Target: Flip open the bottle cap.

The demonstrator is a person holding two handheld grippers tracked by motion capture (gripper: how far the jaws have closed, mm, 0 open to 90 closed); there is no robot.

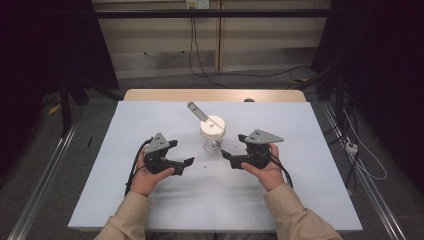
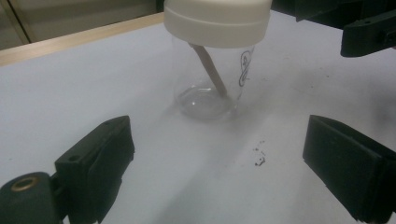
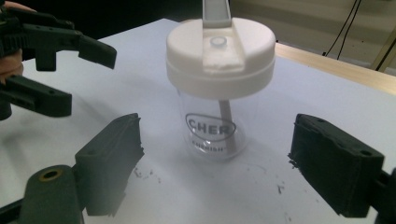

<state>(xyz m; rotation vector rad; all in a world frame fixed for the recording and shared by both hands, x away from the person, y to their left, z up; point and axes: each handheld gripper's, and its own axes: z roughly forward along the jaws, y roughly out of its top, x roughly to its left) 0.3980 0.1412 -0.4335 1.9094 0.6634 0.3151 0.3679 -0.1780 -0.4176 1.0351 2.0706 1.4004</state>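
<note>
On the white counter [image 1: 300, 200], left of centre, the left gripper [image 1: 189, 161] sits in the person's hand, fingers [image 2: 100, 163] apart with nothing between them, aimed right toward the jar. At mid-counter, nearer the far edge, stands the clear jar [image 1: 212, 134], upright, white lid [image 3: 219, 51] on, flip tab raised, a stick slanting inside; it is just beyond both sets of fingertips, untouched. Right of centre, the right gripper [image 1: 225, 153] faces left, fingers [image 3: 334, 163] wide apart, empty, jar beyond them. Dark specks lie on the counter near the jar.
</note>
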